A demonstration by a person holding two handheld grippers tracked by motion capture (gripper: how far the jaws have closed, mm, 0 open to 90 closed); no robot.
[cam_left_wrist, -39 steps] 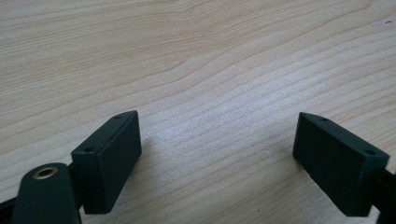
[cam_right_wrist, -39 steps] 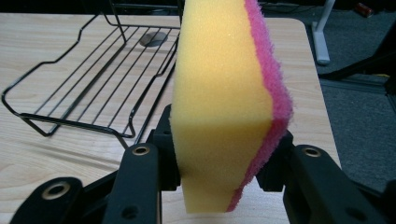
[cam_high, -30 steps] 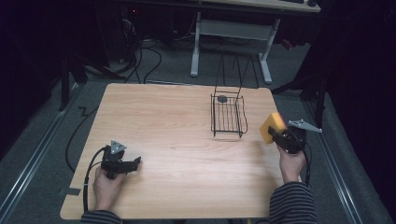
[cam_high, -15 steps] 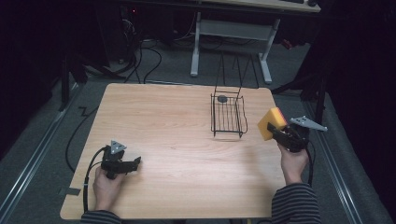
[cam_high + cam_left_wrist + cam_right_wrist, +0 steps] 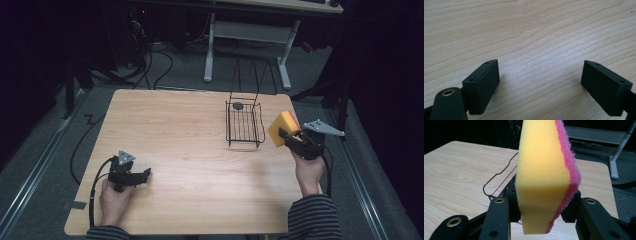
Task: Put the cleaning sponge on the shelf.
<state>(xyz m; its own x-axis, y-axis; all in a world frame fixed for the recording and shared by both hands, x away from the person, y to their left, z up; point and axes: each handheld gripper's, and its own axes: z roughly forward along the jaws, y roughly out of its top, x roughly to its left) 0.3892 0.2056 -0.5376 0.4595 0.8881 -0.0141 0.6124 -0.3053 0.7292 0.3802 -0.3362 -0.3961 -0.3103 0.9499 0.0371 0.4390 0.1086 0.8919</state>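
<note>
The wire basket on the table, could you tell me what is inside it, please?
Inside the wire basket, a small dark round thing lies at the far end; what it is cannot be told. The rest looks bare down to the table.

Bare tabletop (image 5: 190, 130) left and front; wire basket (image 5: 244, 125) just beside the sponge-bearing right claw (image 5: 286, 134).

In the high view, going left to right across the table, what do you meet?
Left black two-jaw gripper resting on the light wooden table → black wire basket → yellow sponge with a pink scrub side, clamped in the right black gripper.
</note>
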